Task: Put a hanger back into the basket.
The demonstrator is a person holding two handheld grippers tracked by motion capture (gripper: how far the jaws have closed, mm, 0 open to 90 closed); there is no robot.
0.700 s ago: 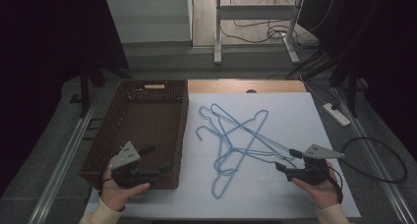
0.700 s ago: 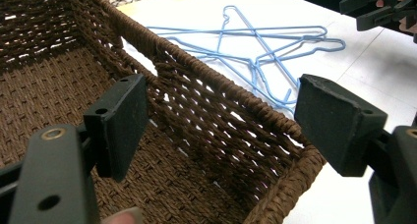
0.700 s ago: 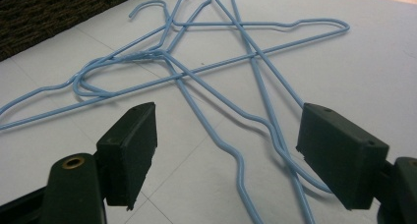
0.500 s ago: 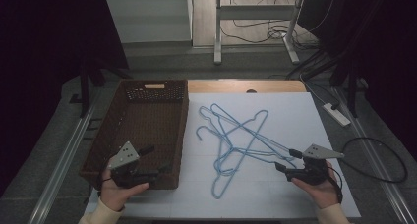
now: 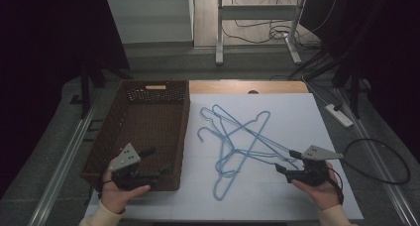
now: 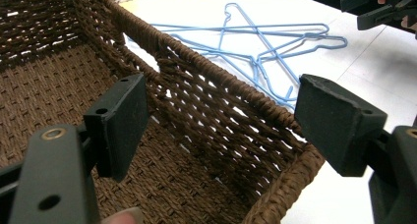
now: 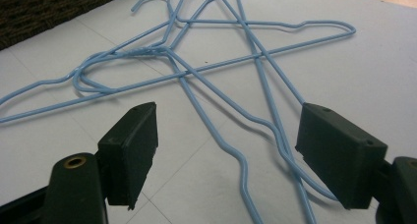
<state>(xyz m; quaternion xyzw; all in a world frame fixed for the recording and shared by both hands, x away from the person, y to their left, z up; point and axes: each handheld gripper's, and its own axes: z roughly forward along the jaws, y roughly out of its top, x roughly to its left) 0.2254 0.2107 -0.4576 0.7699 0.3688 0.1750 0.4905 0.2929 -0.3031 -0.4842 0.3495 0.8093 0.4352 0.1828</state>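
Nothing shifted since earlier frames: right gripper (image 5: 286, 169) gaped beside blue wire hangers (image 5: 242, 141), left gripper (image 5: 157, 172) released over wicker basket (image 5: 184, 132); pickup not begun.

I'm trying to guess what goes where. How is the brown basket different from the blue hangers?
The basket is brown, woven and deep with tall walls; the hangers are thin blue wire lying flat. The basket is one thing, empty as far as it shows; the hangers are several, crossed in a tangled pile. The left gripper is over the basket's near corner, the right gripper by the hangers. Both rest on the white table.
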